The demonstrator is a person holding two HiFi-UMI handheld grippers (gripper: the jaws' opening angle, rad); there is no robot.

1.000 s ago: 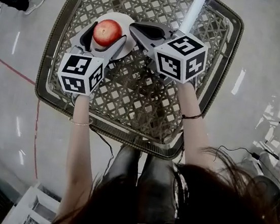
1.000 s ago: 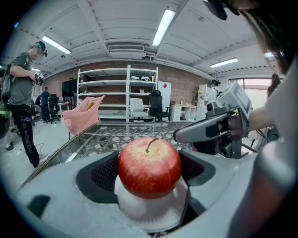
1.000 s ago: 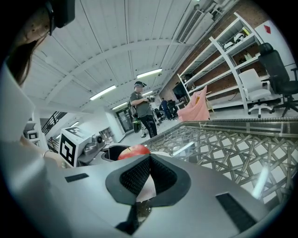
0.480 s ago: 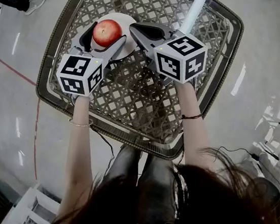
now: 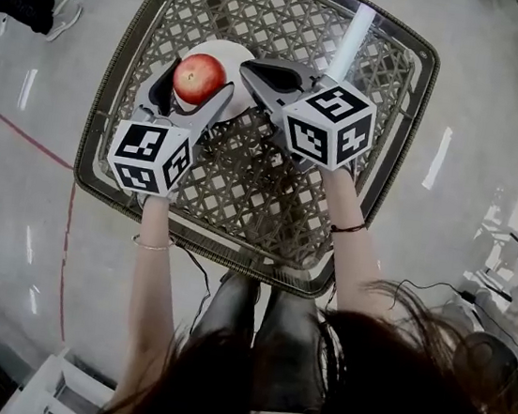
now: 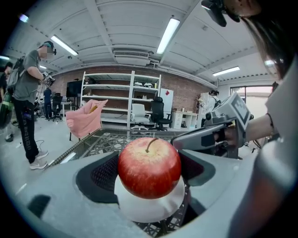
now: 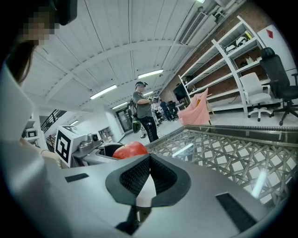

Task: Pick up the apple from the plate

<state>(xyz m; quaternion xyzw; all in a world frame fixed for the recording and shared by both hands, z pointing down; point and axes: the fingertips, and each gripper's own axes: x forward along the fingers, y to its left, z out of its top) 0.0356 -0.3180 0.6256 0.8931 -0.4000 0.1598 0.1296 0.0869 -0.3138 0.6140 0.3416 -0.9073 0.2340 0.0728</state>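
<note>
While our left gripper (image 5: 196,84) brackets the apple (image 6: 149,167) on the plate (image 6: 149,210), jaws apart, and our right gripper (image 7: 148,162) sits closed and empty, we judge squeezing then lifting comes next.

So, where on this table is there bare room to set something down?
Free: the table's near half, up to its rim, and its right edge. Crowded: far left, where the left gripper flanks the apple on the plate, right gripper alongside.
</note>
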